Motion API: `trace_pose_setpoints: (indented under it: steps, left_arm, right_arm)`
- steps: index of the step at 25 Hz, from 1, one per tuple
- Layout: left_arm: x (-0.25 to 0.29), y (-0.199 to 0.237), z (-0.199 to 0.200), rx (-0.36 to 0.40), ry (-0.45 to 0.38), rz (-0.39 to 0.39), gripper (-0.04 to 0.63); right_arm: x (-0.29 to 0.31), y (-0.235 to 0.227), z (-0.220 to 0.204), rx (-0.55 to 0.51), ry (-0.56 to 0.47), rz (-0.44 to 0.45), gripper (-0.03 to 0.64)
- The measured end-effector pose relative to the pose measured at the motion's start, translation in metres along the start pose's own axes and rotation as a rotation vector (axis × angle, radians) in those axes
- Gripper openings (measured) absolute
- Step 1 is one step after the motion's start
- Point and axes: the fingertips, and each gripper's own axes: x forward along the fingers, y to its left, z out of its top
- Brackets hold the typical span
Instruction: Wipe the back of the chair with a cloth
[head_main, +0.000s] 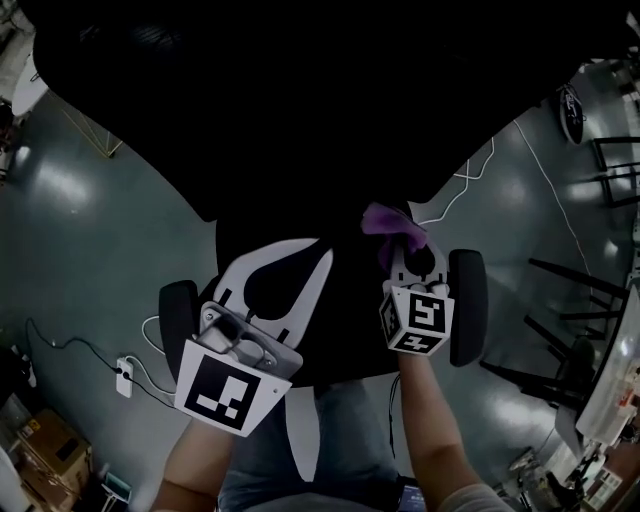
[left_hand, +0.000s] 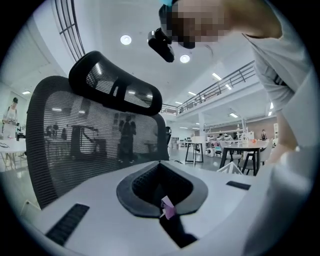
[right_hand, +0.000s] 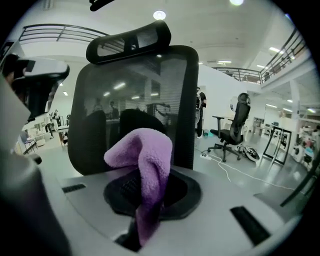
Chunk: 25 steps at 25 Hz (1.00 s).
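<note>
Purple cloth (right_hand: 144, 167) in right tool (head_main: 408, 260), before chair back (right_hand: 135, 95)

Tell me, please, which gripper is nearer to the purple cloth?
Right. The right gripper holds the cloth in its jaws; the left gripper sits apart, to its left.

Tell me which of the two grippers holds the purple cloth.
The right gripper: its jaws pinch the purple cloth. The left gripper shows only a tiny purple scrap.

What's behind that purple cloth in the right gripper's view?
The chair's black mesh back stands behind the purple cloth, with the headrest above it. The cloth covers the lower middle of the mesh, so that patch can't be seen.
</note>
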Motion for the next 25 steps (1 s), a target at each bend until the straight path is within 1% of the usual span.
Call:
trace_pose_setpoints:
  steps: [5, 11, 15, 21, 25]
  left_arm:
    - [-0.006, 0.004, 0.023, -0.008, -0.01, 0.024, 0.012]
    - [-0.014, 0.004, 0.057, -0.02, -0.036, 0.045, 0.012]
    - [-0.023, 0.002, 0.078, -0.017, -0.048, 0.042, 0.012]
    - [-0.032, 0.015, 0.108, -0.058, -0.078, 0.053, 0.012]
    - [-0.038, 0.016, 0.13, -0.046, -0.098, 0.047, 0.012]
  right_arm:
    - [-0.025, 0.019, 0.041, -0.003, -0.04, 0.055, 0.051]
    - [-0.062, 0.038, 0.105, 0.003, -0.118, 0.123, 0.051]
    - [-0.088, 0.053, 0.146, 0.011, -0.174, 0.174, 0.051]
    - [-0.116, 0.079, 0.202, 0.024, -0.234, 0.236, 0.051]
    - [-0.133, 0.094, 0.229, 0.026, -0.271, 0.289, 0.051]
